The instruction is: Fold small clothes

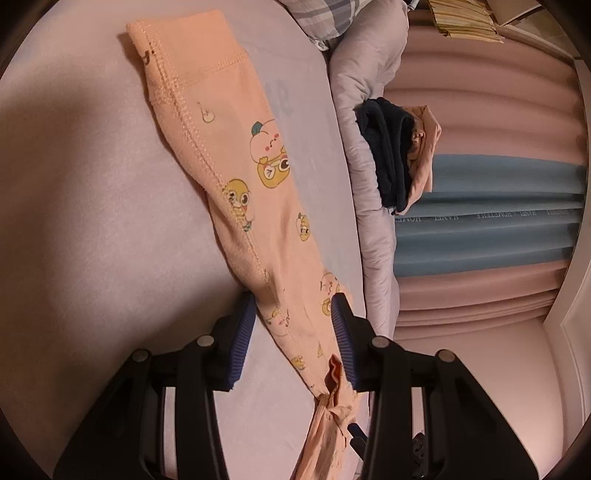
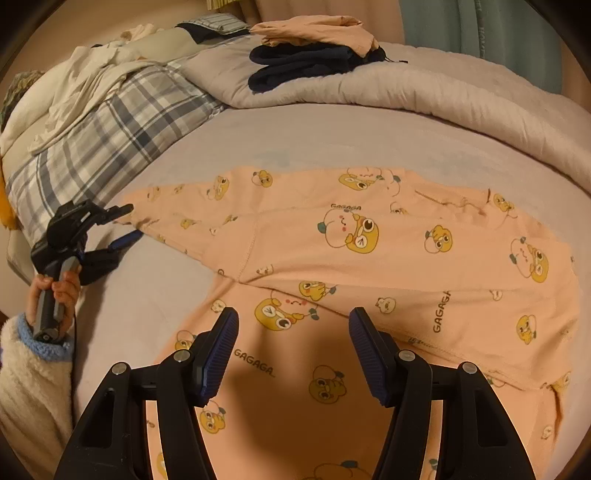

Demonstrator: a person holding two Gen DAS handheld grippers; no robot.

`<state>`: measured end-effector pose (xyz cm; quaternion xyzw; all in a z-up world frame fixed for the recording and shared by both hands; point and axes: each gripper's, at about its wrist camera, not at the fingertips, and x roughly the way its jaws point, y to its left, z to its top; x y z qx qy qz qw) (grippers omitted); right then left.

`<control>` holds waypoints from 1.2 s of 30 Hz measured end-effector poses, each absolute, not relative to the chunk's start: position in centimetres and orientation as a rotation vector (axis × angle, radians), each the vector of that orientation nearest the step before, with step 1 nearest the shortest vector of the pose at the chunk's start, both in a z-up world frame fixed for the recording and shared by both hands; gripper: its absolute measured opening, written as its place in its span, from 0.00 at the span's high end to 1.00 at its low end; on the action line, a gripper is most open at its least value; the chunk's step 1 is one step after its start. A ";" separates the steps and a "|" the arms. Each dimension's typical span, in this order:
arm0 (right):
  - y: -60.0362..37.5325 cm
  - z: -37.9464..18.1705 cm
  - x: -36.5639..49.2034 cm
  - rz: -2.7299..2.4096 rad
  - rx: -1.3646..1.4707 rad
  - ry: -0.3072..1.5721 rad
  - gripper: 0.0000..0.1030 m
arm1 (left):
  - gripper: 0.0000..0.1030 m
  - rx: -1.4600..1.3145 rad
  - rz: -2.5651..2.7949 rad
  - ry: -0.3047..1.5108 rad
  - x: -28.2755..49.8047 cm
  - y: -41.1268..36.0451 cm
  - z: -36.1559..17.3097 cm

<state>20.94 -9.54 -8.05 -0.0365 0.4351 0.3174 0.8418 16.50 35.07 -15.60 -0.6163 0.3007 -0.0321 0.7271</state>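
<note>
A peach child's top (image 2: 369, 258) with yellow cartoon prints lies flat on the lilac bed sheet (image 2: 295, 140). Its long sleeve (image 1: 236, 177) stretches away in the left wrist view. My left gripper (image 1: 295, 306) is open, its blue pads either side of the sleeve's cuff end, just above the sheet. It also shows in the right wrist view (image 2: 127, 221) at the sleeve's tip, held by a hand. My right gripper (image 2: 293, 317) is open and empty, hovering over the top's body.
A folded dark navy garment (image 2: 303, 66) with a peach one (image 2: 317, 31) on it rests on the rolled grey quilt (image 2: 443, 96) at the back. A plaid pillow (image 2: 110, 140) and white bedding (image 2: 92, 74) lie at the left. Pink and blue curtains (image 1: 480, 221) hang beyond.
</note>
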 end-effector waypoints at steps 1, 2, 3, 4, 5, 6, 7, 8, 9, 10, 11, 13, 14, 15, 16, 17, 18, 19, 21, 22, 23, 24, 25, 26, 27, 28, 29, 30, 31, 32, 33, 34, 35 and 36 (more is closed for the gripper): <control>-9.5 -8.1 20.9 0.673 -0.073 0.921 0.38 | 0.60 -1.359 -0.064 0.664 16.5 35.1 -15.6; -9.4 -8.2 20.9 0.678 -0.073 0.925 0.38 | 0.59 -1.360 -0.052 0.662 16.8 35.1 -15.6; -9.3 -8.3 20.9 0.680 -0.076 0.926 0.39 | 0.59 -1.360 -0.041 0.659 17.0 35.2 -15.6; -9.1 -8.3 20.8 0.680 -0.085 0.926 0.39 | 0.60 -1.359 -0.028 0.654 17.3 35.4 -15.6; -9.0 -8.3 20.8 0.682 -0.092 0.924 0.39 | 0.60 -1.354 -0.008 0.647 17.6 35.7 -15.5; -9.0 -8.2 20.6 0.683 -0.097 0.922 0.38 | 0.60 -1.351 0.012 0.642 17.8 36.0 -15.5; -8.9 -8.2 20.6 0.685 -0.102 0.918 0.39 | 0.61 -1.352 0.040 0.639 18.0 36.3 -15.5; -8.9 -8.2 20.6 0.685 -0.107 0.916 0.39 | 0.61 -1.358 0.063 0.634 18.2 36.6 -15.5; -8.8 -8.2 20.6 0.683 -0.111 0.915 0.38 | 0.62 -1.359 0.085 0.627 18.3 36.9 -15.5; -8.6 -8.3 20.7 0.681 -0.113 0.919 0.39 | 0.63 -1.358 0.122 0.626 18.2 37.1 -15.4; -8.6 -8.4 20.8 0.681 -0.114 0.923 0.38 | 0.64 -1.355 0.159 0.621 18.0 37.2 -15.3; -8.3 -8.5 20.8 0.680 -0.112 0.932 0.39 | 0.65 -1.342 0.239 0.596 17.2 37.5 -14.9; -8.2 -8.5 20.7 0.681 -0.111 0.934 0.38 | 0.65 -1.333 0.268 0.581 16.7 37.6 -14.7; -8.1 -8.5 20.7 0.685 -0.110 0.934 0.38 | 0.65 -1.320 0.302 0.568 16.2 37.8 -14.5; -8.1 -8.5 20.6 0.690 -0.110 0.933 0.38 | 0.64 -1.310 0.318 0.560 16.0 37.9 -14.5; -8.0 -8.5 20.5 0.694 -0.111 0.932 0.39 | 0.64 -1.306 0.317 0.559 15.9 38.3 -14.6; -8.0 -8.6 20.5 0.696 -0.113 0.932 0.38 | 0.64 -1.314 0.309 0.557 15.9 38.6 -14.9; -7.9 -8.6 20.5 0.696 -0.113 0.932 0.38 | 0.65 -1.329 0.303 0.556 16.1 38.9 -15.2; -7.9 -8.8 20.6 0.694 -0.109 0.936 0.38 | 0.64 -1.347 0.307 0.541 16.5 39.7 -15.3; -7.9 -8.9 20.6 0.692 -0.106 0.941 0.38 | 0.64 -1.341 0.310 0.540 16.8 39.9 -15.2; -7.9 -9.0 20.6 0.690 -0.105 0.944 0.39 | 0.64 -1.340 0.306 0.539 17.4 40.3 -15.3; -8.0 -9.0 20.7 0.685 -0.107 0.946 0.38 | 0.64 -1.348 0.298 0.531 17.7 40.6 -15.4; -7.9 -9.0 20.6 0.681 -0.109 0.945 0.38 | 0.65 -1.355 0.287 0.522 18.0 40.8 -15.5; -8.0 -9.0 20.5 0.678 -0.109 0.942 0.38 | 0.69 -1.356 0.280 0.520 18.3 41.0 -15.5; -8.1 -8.9 20.5 0.676 -0.108 0.940 0.38 | 0.80 -1.347 0.279 0.529 18.6 41.1 -15.5; -8.2 -8.9 20.5 0.674 -0.106 0.937 0.38 | 0.86 -1.332 0.288 0.545 18.8 41.3 -15.6; -8.3 -8.8 20.5 0.672 -0.103 0.933 0.39 | 0.97 -1.322 0.302 0.557 18.8 41.3 -15.7; -8.4 -8.8 20.6 0.669 -0.100 0.932 0.38 | 0.97 -1.321 0.307 0.555 18.6 41.4 -15.9; -8.6 -8.9 20.7 0.664 -0.096 0.935 0.38 | 0.97 -1.326 0.304 0.542 18.4 41.4 -16.0; -8.7 -9.0 20.8 0.662 -0.093 0.939 0.38 | 0.97 -1.324 0.310 0.531 18.1 41.3 -16.0; -8.8 -9.0 20.8 0.660 -0.090 0.940 0.38 | 0.97 -1.312 0.318 0.530 18.0 41.2 -15.8; -8.9 -9.1 20.8 0.659 -0.087 0.939 0.39 | 0.97 -1.295 0.329 0.535 18.0 41.1 -15.6; -8.9 -9.0 20.8 0.660 -0.085 0.939 0.39 | 0.98 -1.275 0.338 0.538 18.0 40.9 -15.3; -8.9 -9.0 20.8 0.663 -0.081 0.939 0.38 | 0.98 -1.258 0.340 0.535 18.0 40.7 -14.9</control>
